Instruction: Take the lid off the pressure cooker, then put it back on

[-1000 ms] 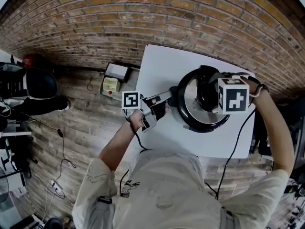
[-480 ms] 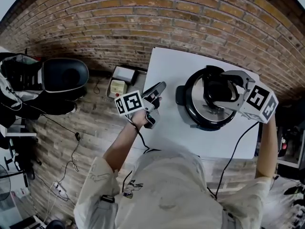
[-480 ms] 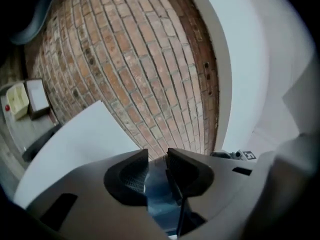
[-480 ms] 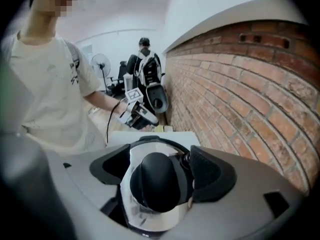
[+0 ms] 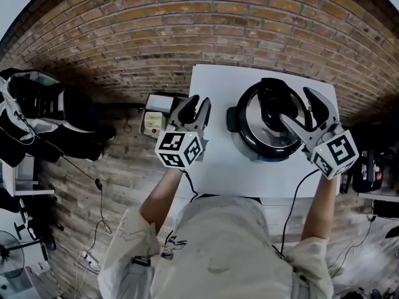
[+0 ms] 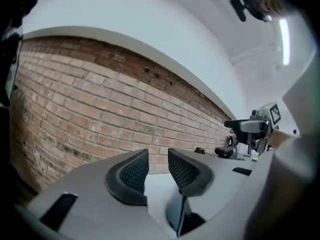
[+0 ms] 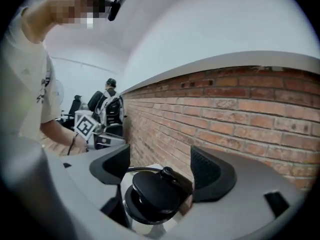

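Steel lid (image 5: 252,123) seated on the pressure cooker (image 5: 246,149), which stands on the white table (image 5: 215,167) by the brick wall (image 5: 156,36). Do we log either gripper as holding? (K)

No. Our left gripper (image 5: 196,103) has its jaws apart with nothing between them, off to the cooker's left. The right gripper (image 5: 298,108) hovers above the lid's black handle (image 7: 152,194), jaws wide, pads (image 7: 202,171) clear of it. (M)

Which step do we enter? (K)

We judge removal is in hand, grip not yet made. A finished cycle would look alike, so we flag that. Next move calls for lowering the right gripper to straddle the handle, closing firmly, and likely twisting to unlock before lifting straight. The left could steady the side handle (image 5: 232,118). (M)
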